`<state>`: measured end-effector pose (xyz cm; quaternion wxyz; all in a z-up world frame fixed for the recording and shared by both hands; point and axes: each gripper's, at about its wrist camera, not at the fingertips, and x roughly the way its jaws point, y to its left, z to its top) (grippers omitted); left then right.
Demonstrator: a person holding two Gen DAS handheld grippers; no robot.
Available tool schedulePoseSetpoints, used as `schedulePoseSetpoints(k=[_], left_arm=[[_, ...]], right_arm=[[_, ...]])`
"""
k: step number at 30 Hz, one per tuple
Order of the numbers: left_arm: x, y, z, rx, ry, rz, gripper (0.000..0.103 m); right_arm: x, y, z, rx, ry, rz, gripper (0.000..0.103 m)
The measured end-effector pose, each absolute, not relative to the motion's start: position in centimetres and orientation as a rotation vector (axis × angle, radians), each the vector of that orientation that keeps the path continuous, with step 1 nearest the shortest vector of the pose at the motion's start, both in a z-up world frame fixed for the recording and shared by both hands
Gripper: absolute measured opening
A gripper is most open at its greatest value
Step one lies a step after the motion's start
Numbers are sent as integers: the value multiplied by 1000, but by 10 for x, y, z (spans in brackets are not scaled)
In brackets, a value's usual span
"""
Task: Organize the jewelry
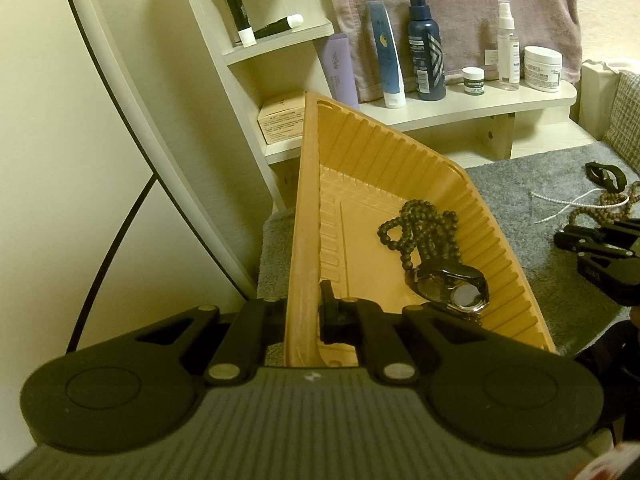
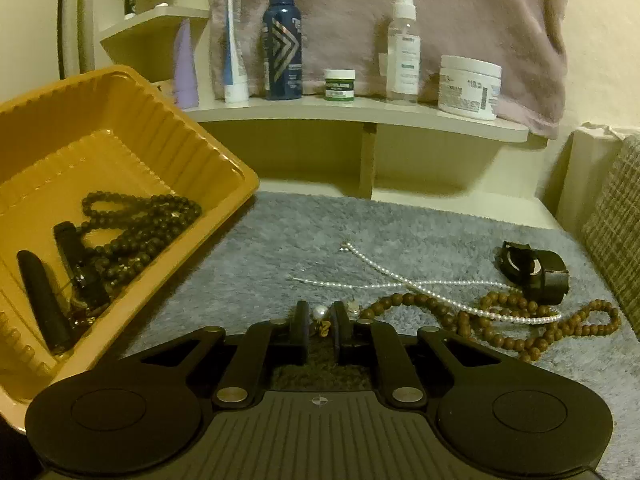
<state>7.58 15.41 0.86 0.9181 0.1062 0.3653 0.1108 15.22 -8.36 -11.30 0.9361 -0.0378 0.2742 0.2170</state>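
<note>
A pearl earring (image 2: 319,312) with a small gold fitting sits pinched between the pads of the right tool (image 2: 320,322), low over the grey fleecy mat (image 2: 280,240). Only the right wrist view shows this, along with a pearl strand (image 2: 400,282), brown wooden beads (image 2: 520,344) and a black watch (image 2: 536,270) lying to the right. The left wrist view alone shows the left tool (image 1: 304,314) clamped on the rim of the ribbed orange plastic tray (image 1: 360,184), tilted at the left and holding dark beads (image 1: 420,228) and a metal wristwatch (image 1: 452,286). Bottles and jars line the far shelf (image 2: 360,114).
</note>
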Motion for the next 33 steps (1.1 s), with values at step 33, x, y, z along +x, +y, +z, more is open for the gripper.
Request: schedulePoseSetpoints(k=[33], left_arm=[[76,154,9,216,749,227,7]], right_arm=[[95,-18,-54,-34,564,1036,11]])
